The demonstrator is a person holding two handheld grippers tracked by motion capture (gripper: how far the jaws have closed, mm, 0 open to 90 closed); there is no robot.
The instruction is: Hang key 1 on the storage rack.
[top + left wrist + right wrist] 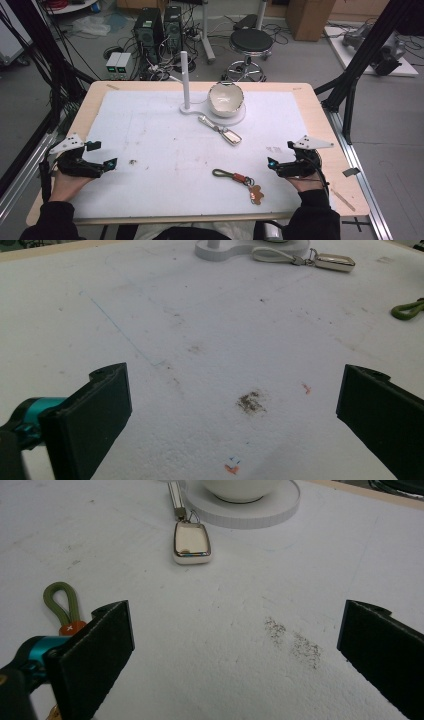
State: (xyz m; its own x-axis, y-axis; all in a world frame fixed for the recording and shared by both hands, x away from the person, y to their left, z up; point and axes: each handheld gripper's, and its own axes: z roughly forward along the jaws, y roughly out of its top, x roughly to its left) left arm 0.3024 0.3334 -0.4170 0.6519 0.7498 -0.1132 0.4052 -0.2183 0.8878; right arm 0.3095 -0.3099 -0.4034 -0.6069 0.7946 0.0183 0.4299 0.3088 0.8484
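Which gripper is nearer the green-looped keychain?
Right. The right gripper sits just beside the green-looped keychain; the left gripper is far across the mat.

The bench (90,107) has a pale wood rim, and a matt white sheet (160,145), scuffed and stained, covers its top. The bowl (225,98) looks like glossy glazed ceramic on a matt white plastic stand (186,107). The silver fob (190,542) is polished metal, mirror-bright, on a white strap. The green loop (62,601) is woven cord with a brown leather-like tag (256,194). The black jaws look matt, with a slightly grainy plastic finish.
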